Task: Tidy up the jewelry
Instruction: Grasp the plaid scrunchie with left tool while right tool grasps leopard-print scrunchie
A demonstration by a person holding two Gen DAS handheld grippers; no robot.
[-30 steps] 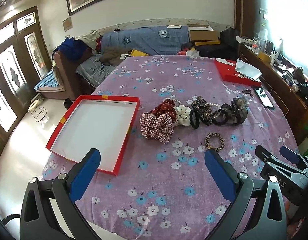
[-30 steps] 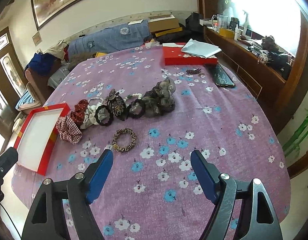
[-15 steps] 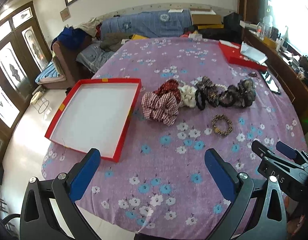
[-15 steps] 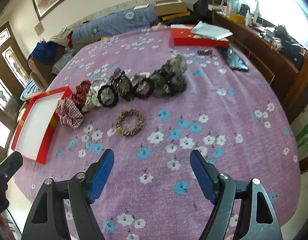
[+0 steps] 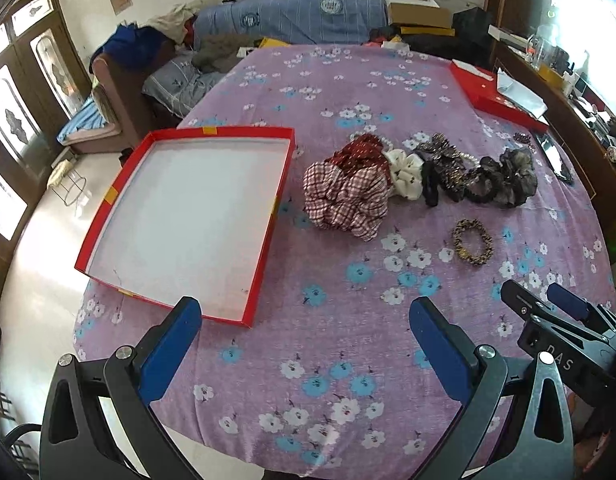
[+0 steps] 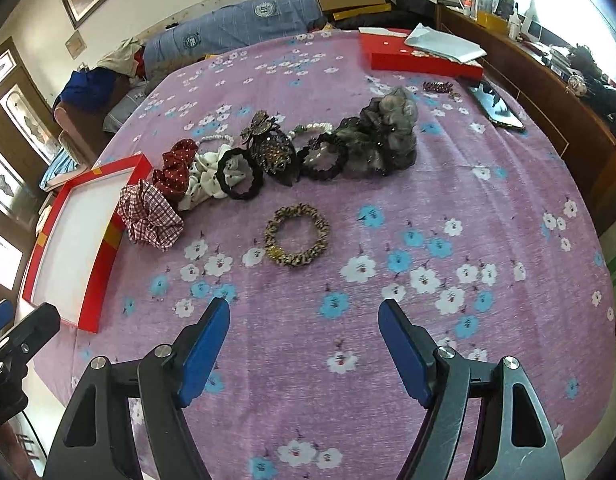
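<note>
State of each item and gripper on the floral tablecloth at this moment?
Shallow red box with white lining: open, empty.
Leopard-print scrunchie: lying flat, alone.
Red checked scrunchie: at row's end, beside box.
Left gripper: open, empty.
Right gripper: open, empty.

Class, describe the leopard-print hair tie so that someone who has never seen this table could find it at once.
Start at the purple flowered tablecloth and find the row of scrunchies across its middle. Just in front of that row, nearer the grippers, lies the leopard-print hair tie. It alone lies apart, a thin flat ring with spots, touching nothing else.
</note>
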